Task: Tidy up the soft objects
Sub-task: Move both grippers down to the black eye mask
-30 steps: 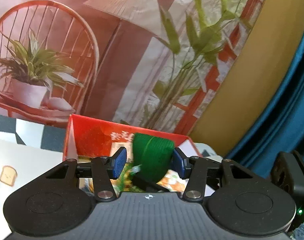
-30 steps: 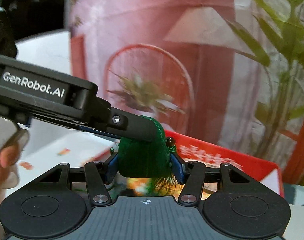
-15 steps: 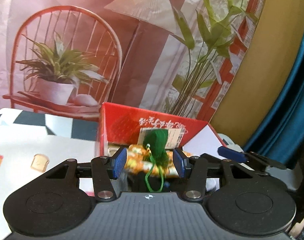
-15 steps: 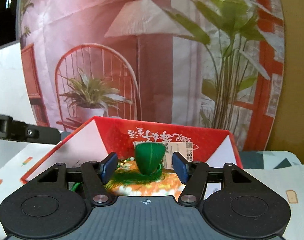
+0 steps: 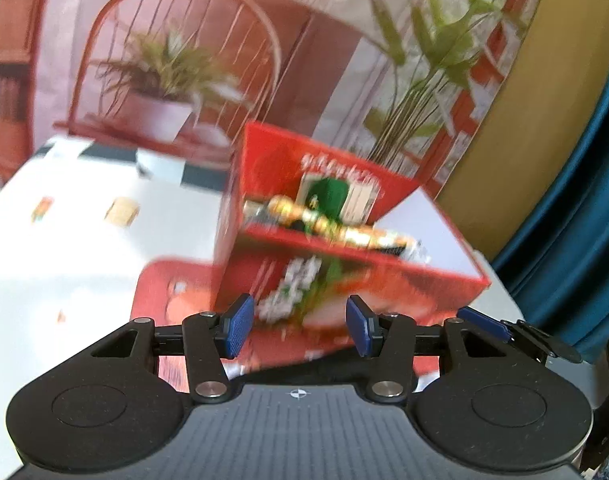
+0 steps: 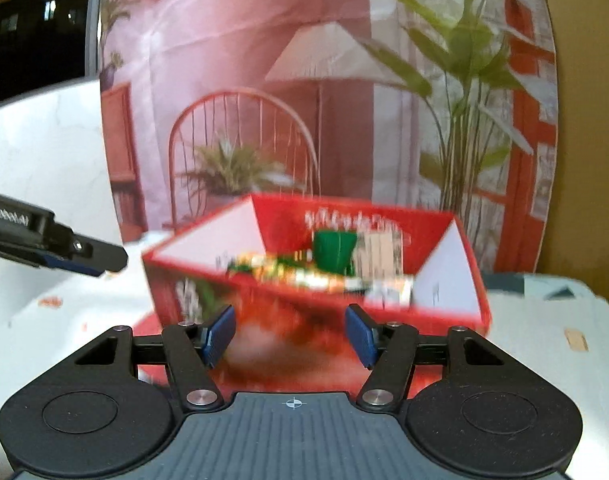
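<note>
Behind everything hangs a printed backdrop of a red wire chair, a potted plant, a lamp and bamboo, and in front of it a white patterned tabletop carries an open red cardboard box with white inner flaps. Inside that box, toward its back wall, sits the soft green knitted pouch, resting on a layer of orange and yellow soft items that the blur makes hard to name. Both sets of fingers are released and grasp nothing: the left gripper shows only the box's front wall through its gap, and the right gripper likewise frames the red front face. From the left fingers the green pouch lies up at about 12 o'clock, well apart and beyond the near rim; from the right fingers it sits at roughly 1 o'clock, also well apart, inside the box. My judgement is that the main risk now is to the box itself. Both pairs of fingers are low and near its front wall, so a careless sweep could clip the rim, shove or tip the light cardboard, and spill what is already sorted. A red flat lid or panel lies on the tabletop at the box's left foot, at about 10 o'clock from the left fingers, and could snag a finger passing low. The two grippers also work close together, so they could knock each other.
</note>
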Motion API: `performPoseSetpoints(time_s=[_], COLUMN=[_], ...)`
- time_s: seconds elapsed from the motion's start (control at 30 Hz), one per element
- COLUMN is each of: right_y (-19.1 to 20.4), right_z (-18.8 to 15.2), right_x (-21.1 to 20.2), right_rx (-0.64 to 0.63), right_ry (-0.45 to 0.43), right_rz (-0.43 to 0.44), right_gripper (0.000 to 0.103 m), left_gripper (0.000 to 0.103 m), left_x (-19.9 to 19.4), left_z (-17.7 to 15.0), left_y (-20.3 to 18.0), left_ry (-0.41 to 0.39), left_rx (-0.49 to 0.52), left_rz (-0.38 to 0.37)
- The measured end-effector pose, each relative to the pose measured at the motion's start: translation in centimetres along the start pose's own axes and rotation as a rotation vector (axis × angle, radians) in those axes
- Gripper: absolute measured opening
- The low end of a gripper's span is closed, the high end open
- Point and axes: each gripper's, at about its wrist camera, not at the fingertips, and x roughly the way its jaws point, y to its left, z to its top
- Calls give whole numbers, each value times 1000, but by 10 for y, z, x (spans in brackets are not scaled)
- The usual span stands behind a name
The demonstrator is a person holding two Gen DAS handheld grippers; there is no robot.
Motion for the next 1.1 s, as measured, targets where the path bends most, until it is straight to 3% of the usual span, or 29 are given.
performPoseSetpoints(time_s=[0.27, 0.4, 0.8, 1.1], right_y=[-10, -17, -22, -19], right_z=[-34, -40, -64, -74], right_x=[-5, 3, 48, 53], right_rx=[64, 95, 105, 71], right_ry=[79, 101, 225, 231], right_rz=[-24, 3, -50, -60], right_gripper=[57, 58, 58, 63], left_gripper=[53, 53, 54, 60], left_x=[11, 16, 25, 25], left_z=[-37, -46, -55, -53], left_y=[9, 1, 4, 4], left_ry=[93, 115, 121, 91], left_rx=[-52, -13, -2, -2], left_rz=[49, 53, 100, 137])
